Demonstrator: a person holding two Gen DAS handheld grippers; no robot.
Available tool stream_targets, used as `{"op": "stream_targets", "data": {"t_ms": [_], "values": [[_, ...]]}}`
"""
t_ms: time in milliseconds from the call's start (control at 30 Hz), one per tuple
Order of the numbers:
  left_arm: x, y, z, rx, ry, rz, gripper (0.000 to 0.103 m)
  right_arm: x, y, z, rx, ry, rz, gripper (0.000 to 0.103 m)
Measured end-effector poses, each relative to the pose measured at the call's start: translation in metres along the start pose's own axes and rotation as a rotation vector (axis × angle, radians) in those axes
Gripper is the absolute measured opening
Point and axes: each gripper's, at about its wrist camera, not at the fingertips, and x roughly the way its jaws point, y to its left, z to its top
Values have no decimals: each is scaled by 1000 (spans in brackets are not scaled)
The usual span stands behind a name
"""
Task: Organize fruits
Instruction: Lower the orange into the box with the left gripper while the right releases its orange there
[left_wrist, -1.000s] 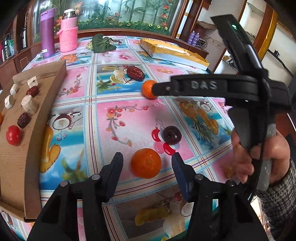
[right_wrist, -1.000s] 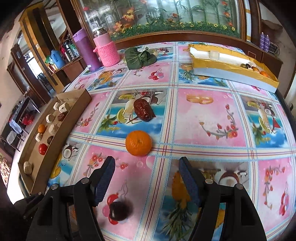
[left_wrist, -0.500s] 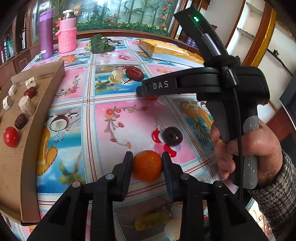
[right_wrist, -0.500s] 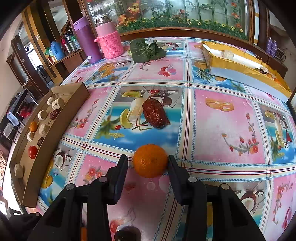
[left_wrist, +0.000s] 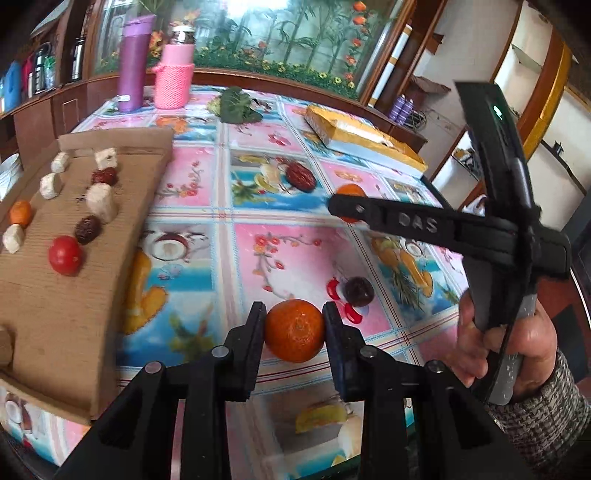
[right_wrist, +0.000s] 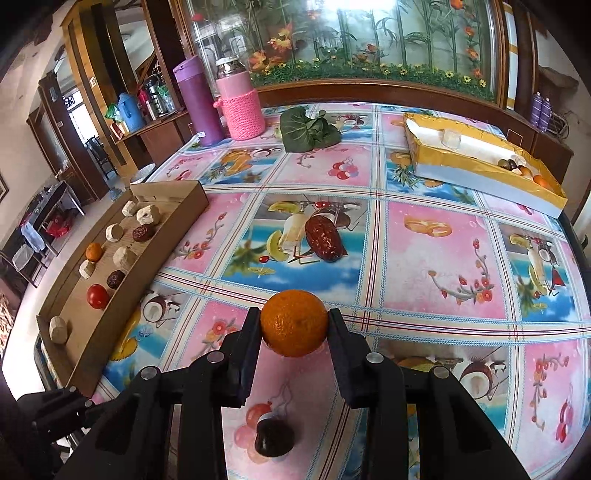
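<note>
My left gripper is shut on a tangerine, held above the patterned tablecloth near its front edge. My right gripper is shut on a second tangerine, lifted above the cloth; it also shows in the left wrist view behind the right gripper's finger. A dark plum lies right of the left gripper and shows under the right gripper. A large red date lies mid-table. A cardboard tray at the left holds a tomato, dates, a small orange and pale chunks.
A yellow-and-white box with a few fruits stands at the back right. A purple flask, a pink knitted bottle and green leaves stand at the back. The person's hand holds the right gripper.
Both grippers closed from wide open onto their tangerines. The right one has lifted its tangerine off the cloth, and the left one has raised its tangerine too.
</note>
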Motion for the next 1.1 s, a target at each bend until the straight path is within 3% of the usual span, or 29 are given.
{"op": "stream_targets", "data": {"t_ms": [133,400,500,733,900,1100], "values": [[-28,33,8,-49,-52,46,30,-15,16,0,-29,-20,18,39],[-75,115,33,-71,-109,307,30,-24,75,11,-96,-26,119,39],[-77,147,42,-101,-97,364,30,-15,105,15,-125,-5,173,39],[-58,201,50,-203,-28,393,30,18,178,10,-246,64,241,39],[-46,210,49,-210,17,427,31,46,207,1,-308,121,239,39],[-41,210,47,-194,14,435,31,68,219,-9,-346,173,225,40]]}}
